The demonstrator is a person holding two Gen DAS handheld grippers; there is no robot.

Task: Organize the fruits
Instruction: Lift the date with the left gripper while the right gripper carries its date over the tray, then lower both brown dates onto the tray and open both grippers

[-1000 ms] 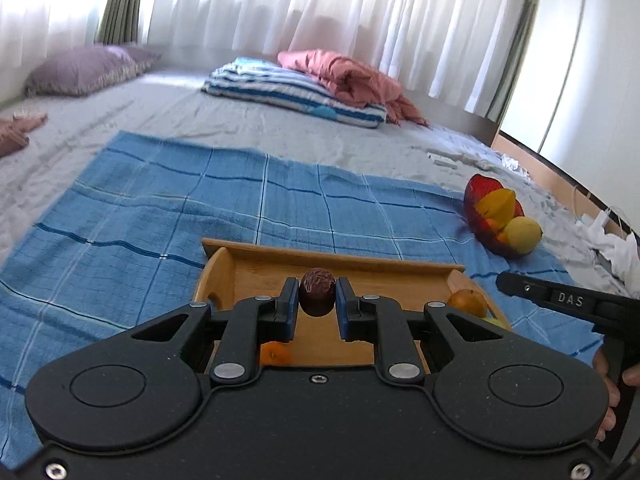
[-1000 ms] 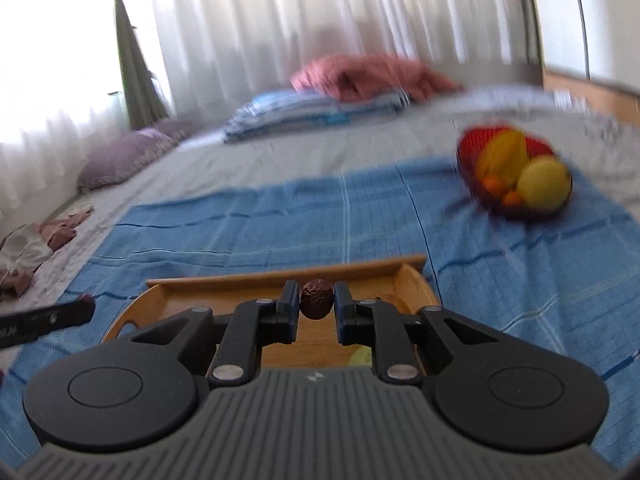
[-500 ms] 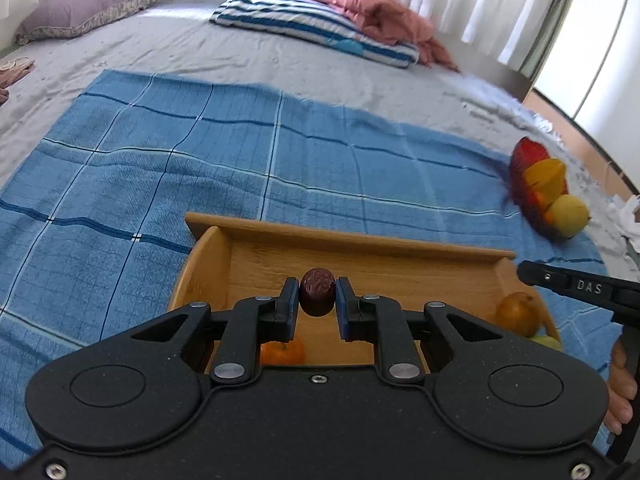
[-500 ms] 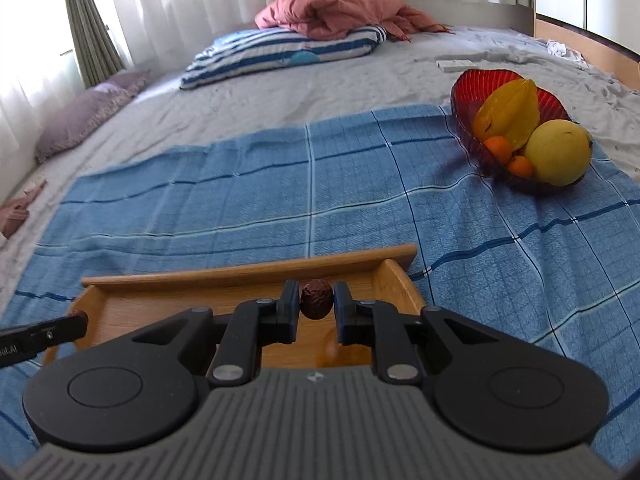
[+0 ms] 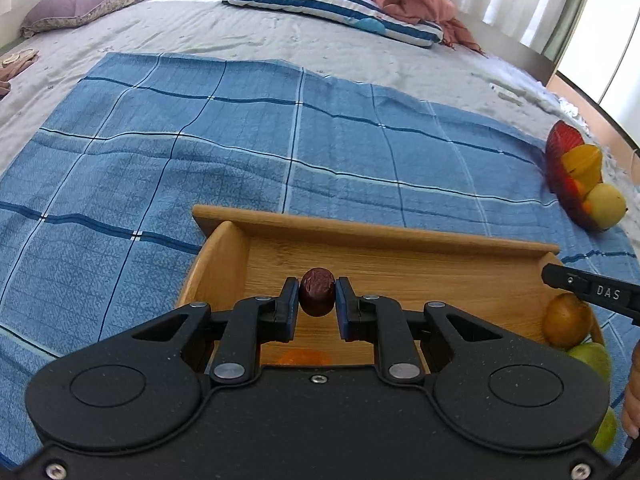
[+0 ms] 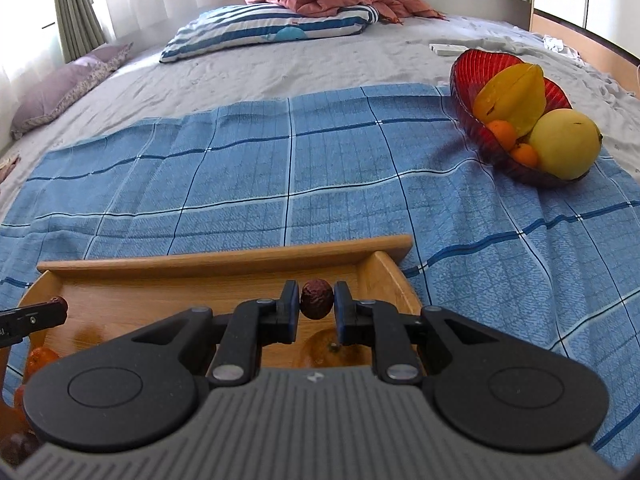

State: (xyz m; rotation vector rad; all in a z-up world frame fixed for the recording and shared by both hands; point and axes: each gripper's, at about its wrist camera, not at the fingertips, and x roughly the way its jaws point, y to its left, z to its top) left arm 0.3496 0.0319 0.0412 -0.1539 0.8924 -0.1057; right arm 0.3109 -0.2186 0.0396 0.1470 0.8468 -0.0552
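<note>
Bed with blue cloth (image 6: 320,168): both claws, left claw (image 5: 317,300) and right claw (image 6: 316,301), each pinch a date over wooden tray (image 6: 224,260); red bowl (image 6: 464,92), upper right, already part-filled, tray fruit remains.

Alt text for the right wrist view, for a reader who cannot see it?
The right gripper grips a small wrinkled brown date above a wooden tray on a blue checked cloth spread over a bed. A red glass bowl holding a starfruit, a yellow-green round fruit and small oranges sits far right; the left gripper's tip enters at left.
</note>
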